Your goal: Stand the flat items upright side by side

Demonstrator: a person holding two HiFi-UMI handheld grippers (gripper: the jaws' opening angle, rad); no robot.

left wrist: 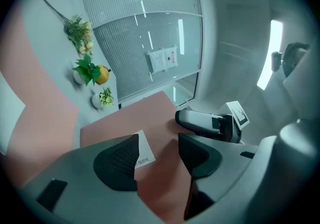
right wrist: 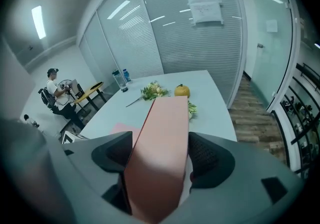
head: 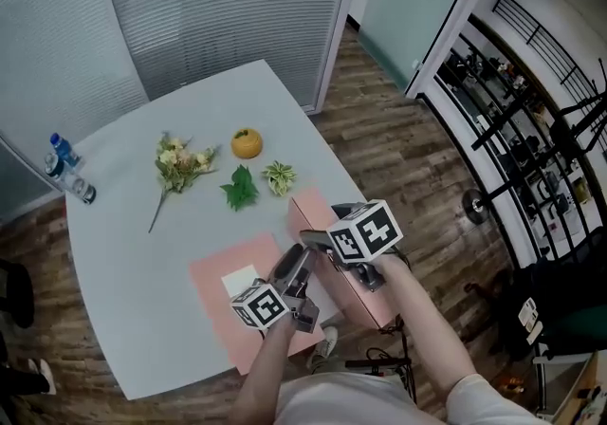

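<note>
A pink flat box [head: 305, 212] stands on its long edge near the table's right edge. My right gripper [head: 334, 254] straddles its top edge from above. In the right gripper view the box [right wrist: 165, 133] fills the gap between the jaws of this gripper [right wrist: 160, 155], which stand at their widest, with a sliver of space at the right pad. A second pink flat item [head: 223, 267] with a white label [head: 239, 278] lies flat on the table. My left gripper [head: 296, 271] hovers over it, open, pointing at the upright box's broad face [left wrist: 145, 120]; nothing sits between its pads [left wrist: 120, 160].
At the far side of the grey table [head: 123, 252] lie a flower sprig [head: 180, 167], an orange fruit [head: 247, 143], a green leaf [head: 241, 191] and a small plant [head: 279, 176]. Water bottles [head: 66, 167] stand at the left corner. A glass wall rises behind.
</note>
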